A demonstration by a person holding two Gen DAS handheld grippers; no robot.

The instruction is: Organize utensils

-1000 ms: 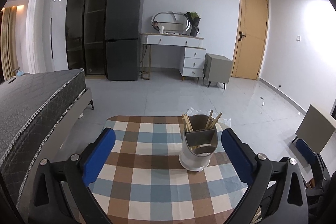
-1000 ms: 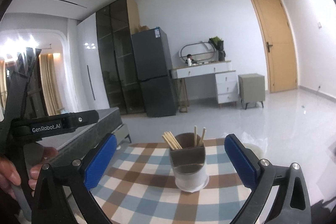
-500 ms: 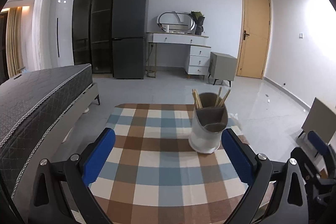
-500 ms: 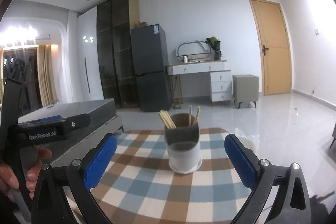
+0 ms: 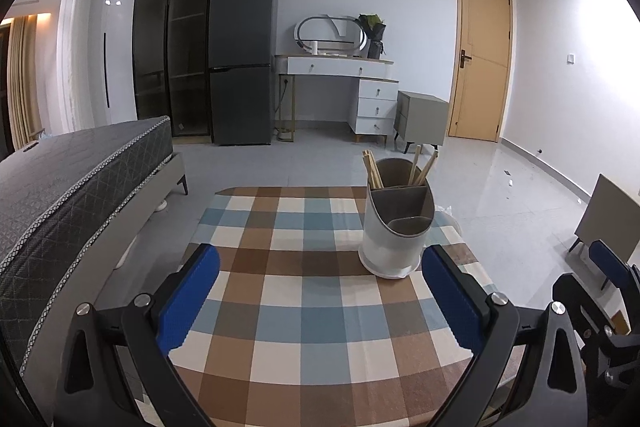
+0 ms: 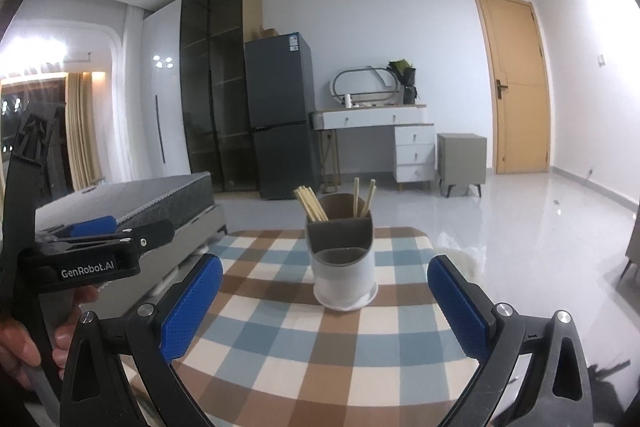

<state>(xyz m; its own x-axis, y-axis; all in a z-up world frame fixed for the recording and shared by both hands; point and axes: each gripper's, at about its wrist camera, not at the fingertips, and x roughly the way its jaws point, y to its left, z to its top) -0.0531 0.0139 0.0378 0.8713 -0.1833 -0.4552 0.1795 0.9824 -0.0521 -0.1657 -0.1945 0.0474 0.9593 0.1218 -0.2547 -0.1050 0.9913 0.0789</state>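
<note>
A: What has changed over the last second?

B: Both cameras have pulled back and lifted. The white cylindrical utensil holder with grey inner dividers (image 5: 396, 227) now sits further away and lower in each view than it did a second ago, and more of the room shows behind it.

A: And the pale wooden chopsticks (image 6: 311, 203)?

B: All upright in the holder's rear compartments — a bunch on the left, two more (image 6: 363, 198) on the right. No loose utensil shows on the blue, brown and cream checked tablecloth (image 5: 304, 307). I judge the sorting finished, or nearly, and the retreat reads as a withdrawal.

A: The grippers?

B: The left gripper (image 5: 320, 301) has its blue pads spread wide with nothing between them, hanging above the near part of the cloth, with the holder ahead and to its right. The right gripper (image 6: 324, 301) is likewise spread and empty, pointed straight at the holder — well short of touching it. In its view a hand (image 6: 24, 343) grips the other tool's handle at the left edge.
</note>
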